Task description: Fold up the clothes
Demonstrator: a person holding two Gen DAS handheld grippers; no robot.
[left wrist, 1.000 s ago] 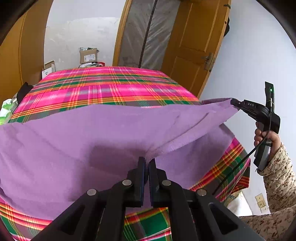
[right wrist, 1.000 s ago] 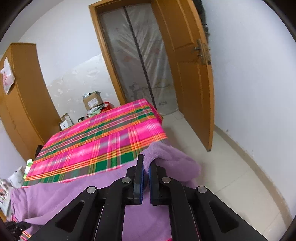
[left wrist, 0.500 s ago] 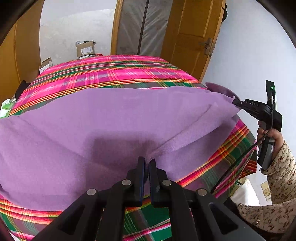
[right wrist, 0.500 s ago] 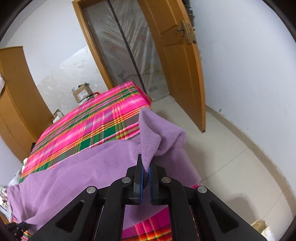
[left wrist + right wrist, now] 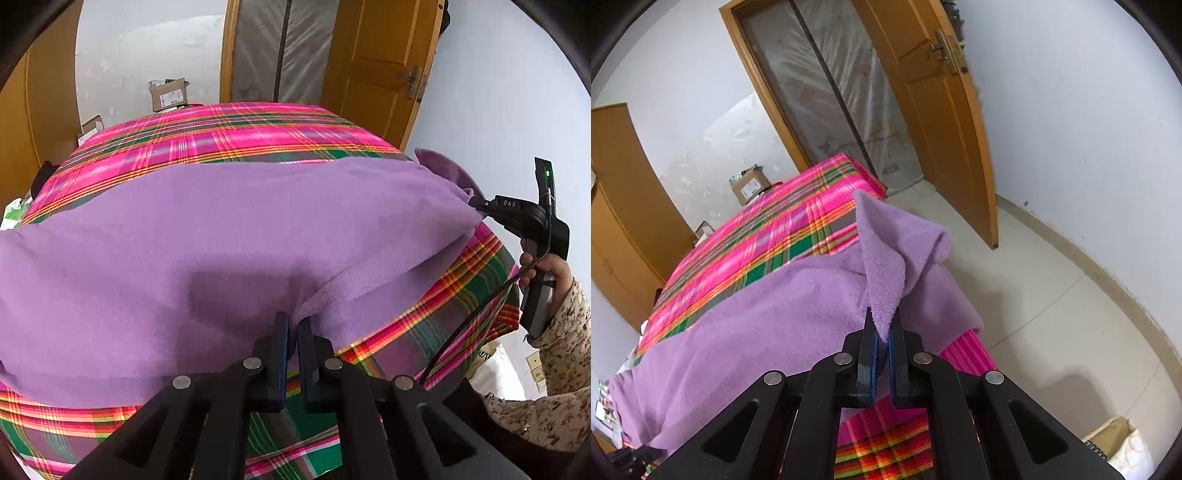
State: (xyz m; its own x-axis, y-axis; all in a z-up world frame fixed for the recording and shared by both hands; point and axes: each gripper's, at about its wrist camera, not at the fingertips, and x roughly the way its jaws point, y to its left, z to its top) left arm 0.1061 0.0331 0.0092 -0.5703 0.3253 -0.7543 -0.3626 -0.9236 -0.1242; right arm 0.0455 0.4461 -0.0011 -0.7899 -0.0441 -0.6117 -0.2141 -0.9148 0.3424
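Note:
A large purple fleece cloth (image 5: 229, 236) lies spread across a bed covered with a pink and green plaid sheet (image 5: 236, 133). My left gripper (image 5: 293, 323) is shut on the cloth's near edge, where a fold runs off to the right. In the left wrist view my right gripper (image 5: 476, 203) pinches the cloth's right corner, held by a hand (image 5: 546, 269) in a patterned sleeve. The right wrist view shows that gripper (image 5: 882, 325) shut on the purple cloth (image 5: 768, 317), with a flap standing up above the fingers. The cloth's right end hangs over the bed's side.
An open wooden door (image 5: 945, 122) and a plastic-covered doorway (image 5: 842, 88) stand beyond the bed. Cardboard boxes (image 5: 168, 94) sit at the far end. A wooden wardrobe (image 5: 617, 206) is on the left. Tiled floor (image 5: 1052, 314) runs along the bed's right side, with a bag (image 5: 1119, 446) low right.
The cloth has come down from being held up and now lies flatter on the bed. Both grippers moved lower and forward, still gripping it. The right corner flap now stands above the right gripper.

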